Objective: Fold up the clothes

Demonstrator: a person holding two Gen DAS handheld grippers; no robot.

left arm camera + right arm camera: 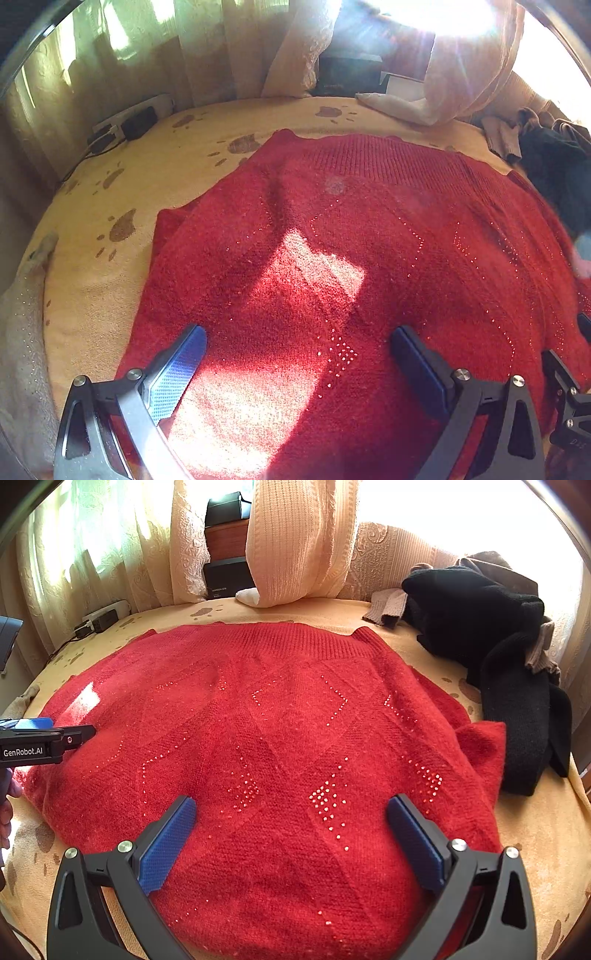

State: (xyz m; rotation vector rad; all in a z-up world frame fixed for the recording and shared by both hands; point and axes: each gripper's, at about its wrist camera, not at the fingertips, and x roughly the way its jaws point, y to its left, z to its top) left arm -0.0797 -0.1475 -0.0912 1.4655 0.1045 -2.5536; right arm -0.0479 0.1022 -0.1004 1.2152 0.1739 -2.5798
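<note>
A red knitted sweater (280, 716) with small shiny studs lies spread flat on a tan blanket with paw prints (532, 834); its ribbed hem is at the far side. It also fills the left wrist view (369, 236). My left gripper (299, 343) is open and empty, just above the sweater's near left part. My right gripper (291, 812) is open and empty above the sweater's near middle. The left gripper also shows at the left edge of the right wrist view (48, 738).
A pile of black and brown clothes (495, 650) lies at the right of the blanket, also in the left wrist view (554, 162). Curtains (295, 539), dark boxes (225, 572) and a power strip (103, 618) stand at the back. A pale garment (22, 332) lies at the left.
</note>
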